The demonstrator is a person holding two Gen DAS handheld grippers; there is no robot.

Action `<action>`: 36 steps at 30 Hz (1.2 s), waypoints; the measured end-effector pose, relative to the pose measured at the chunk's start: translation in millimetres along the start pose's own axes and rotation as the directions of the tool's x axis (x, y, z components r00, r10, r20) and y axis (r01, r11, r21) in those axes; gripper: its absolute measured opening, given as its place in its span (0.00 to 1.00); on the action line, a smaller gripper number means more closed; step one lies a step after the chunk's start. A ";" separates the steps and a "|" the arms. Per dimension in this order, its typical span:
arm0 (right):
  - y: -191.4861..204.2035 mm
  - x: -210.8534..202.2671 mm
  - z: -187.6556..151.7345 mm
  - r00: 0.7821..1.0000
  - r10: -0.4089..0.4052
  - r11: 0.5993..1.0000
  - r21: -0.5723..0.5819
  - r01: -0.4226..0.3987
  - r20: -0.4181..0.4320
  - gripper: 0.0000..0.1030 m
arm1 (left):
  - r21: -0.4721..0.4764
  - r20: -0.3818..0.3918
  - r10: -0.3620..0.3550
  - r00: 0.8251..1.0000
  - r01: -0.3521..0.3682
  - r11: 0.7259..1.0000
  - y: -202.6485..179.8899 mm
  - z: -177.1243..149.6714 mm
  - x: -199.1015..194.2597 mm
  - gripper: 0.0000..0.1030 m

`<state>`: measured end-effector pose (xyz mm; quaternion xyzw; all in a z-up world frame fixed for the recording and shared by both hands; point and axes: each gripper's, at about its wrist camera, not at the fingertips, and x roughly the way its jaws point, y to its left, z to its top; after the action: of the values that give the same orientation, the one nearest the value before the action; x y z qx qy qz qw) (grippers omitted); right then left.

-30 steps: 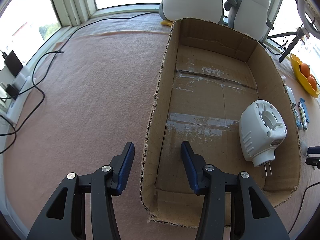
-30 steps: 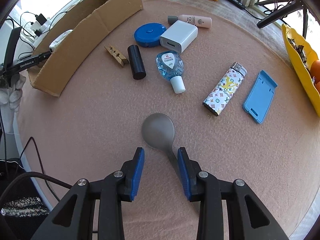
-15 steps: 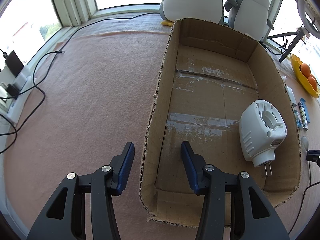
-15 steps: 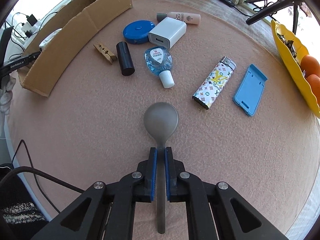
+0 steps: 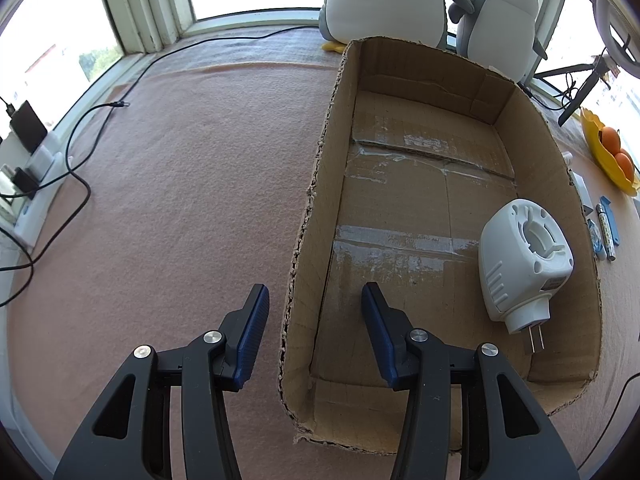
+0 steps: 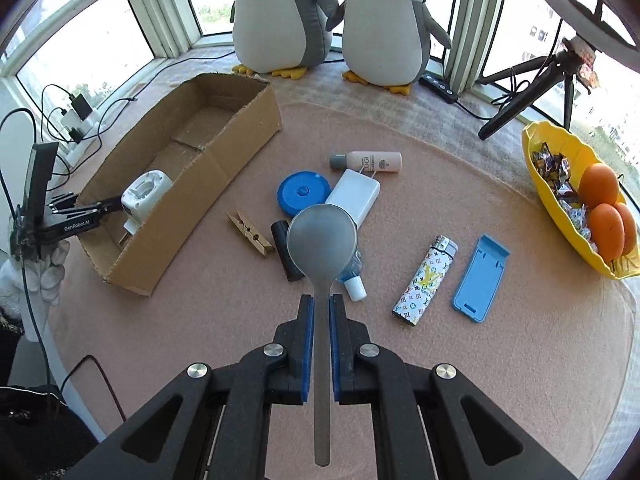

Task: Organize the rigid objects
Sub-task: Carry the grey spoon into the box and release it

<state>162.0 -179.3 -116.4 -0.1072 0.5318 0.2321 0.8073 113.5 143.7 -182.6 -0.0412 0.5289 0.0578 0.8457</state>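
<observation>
My right gripper (image 6: 321, 300) is shut on the handle of a grey metal spoon (image 6: 322, 240), held above the pink mat with its bowl pointing away. Beneath and behind it lie a blue round tape measure (image 6: 304, 196), a white charger (image 6: 354, 196), a pink bottle (image 6: 372, 161), a clothespin (image 6: 250, 234), a black cylinder (image 6: 286, 256), a patterned lighter (image 6: 426, 280) and a blue stand (image 6: 480, 278). My left gripper (image 5: 316, 300) stands open astride the left wall of the cardboard box (image 5: 440, 80), pads clear of it. A white plug-in device (image 5: 524, 264) lies inside.
Two plush penguins (image 6: 280, 12) sit at the window behind the box. A yellow bowl (image 6: 532, 148) with oranges and sweets stands at the right edge. A tripod (image 6: 528, 92) is at the back right. Cables and chargers (image 5: 80, 152) run along the left.
The right gripper closed on the spoon's handle, then lifted it off the mat and tilted up, bringing the penguins into view. The left gripper stayed still.
</observation>
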 end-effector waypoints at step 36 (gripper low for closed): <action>170.8 72.0 137.0 0.945 0.290 0.944 0.119 -0.309 0.152 0.07 | -0.009 0.014 -0.030 0.999 0.031 0.999 4.4 -0.4 1.0 0.46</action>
<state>212.8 45.6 -112.9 0.0480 0.5023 0.3208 0.8015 112.9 148.1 -183.7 -0.0529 0.5222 0.0477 0.8498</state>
